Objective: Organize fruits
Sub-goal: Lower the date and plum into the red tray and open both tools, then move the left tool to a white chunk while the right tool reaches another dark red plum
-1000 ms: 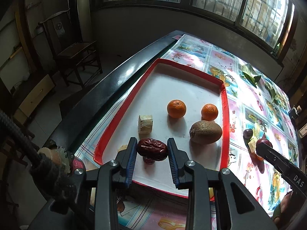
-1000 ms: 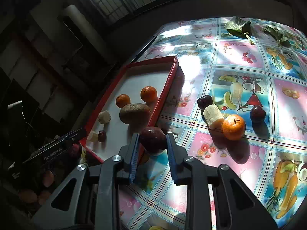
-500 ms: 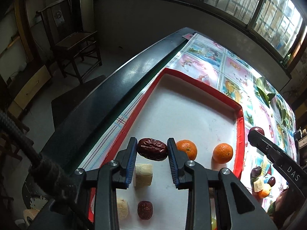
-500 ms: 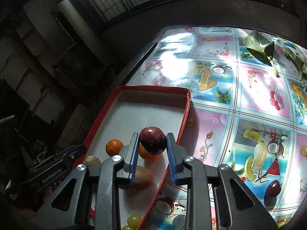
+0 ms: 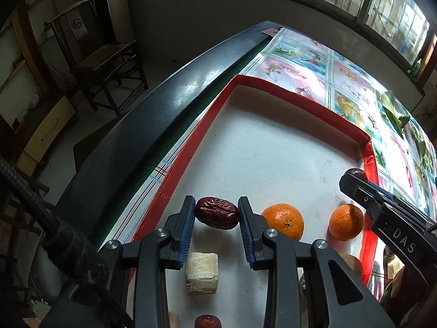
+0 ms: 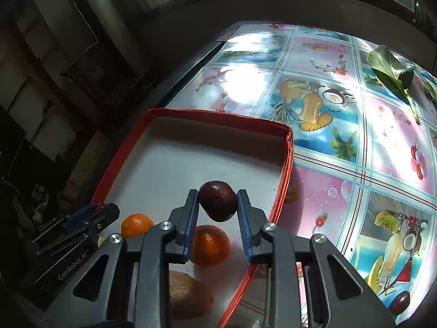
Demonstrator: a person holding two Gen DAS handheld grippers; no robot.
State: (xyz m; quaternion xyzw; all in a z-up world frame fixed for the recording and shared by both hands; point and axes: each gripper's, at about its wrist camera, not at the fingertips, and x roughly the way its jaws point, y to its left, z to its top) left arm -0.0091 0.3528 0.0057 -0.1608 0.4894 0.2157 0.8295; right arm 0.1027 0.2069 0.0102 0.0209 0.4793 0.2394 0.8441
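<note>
My left gripper is shut on a wrinkled red date, held above the near left part of the red-rimmed white tray. My right gripper is shut on a dark red plum above the tray's right side. In the tray lie two tangerines, a pale cut chunk, a second date and a kiwi. The right gripper shows at the right edge of the left wrist view, the left one at the left of the right wrist view.
The tray sits on a fruit-print tablecloth beside the table's dark left edge. Green leaves lie at the far right. Another dark plum rests on the cloth at lower right. A wooden chair stands beyond the table.
Both grippers have travelled forward over the tray with their fruits. The right one came from over the tablecloth, across the tray's rim. The far half of the tray now fills both views.
</note>
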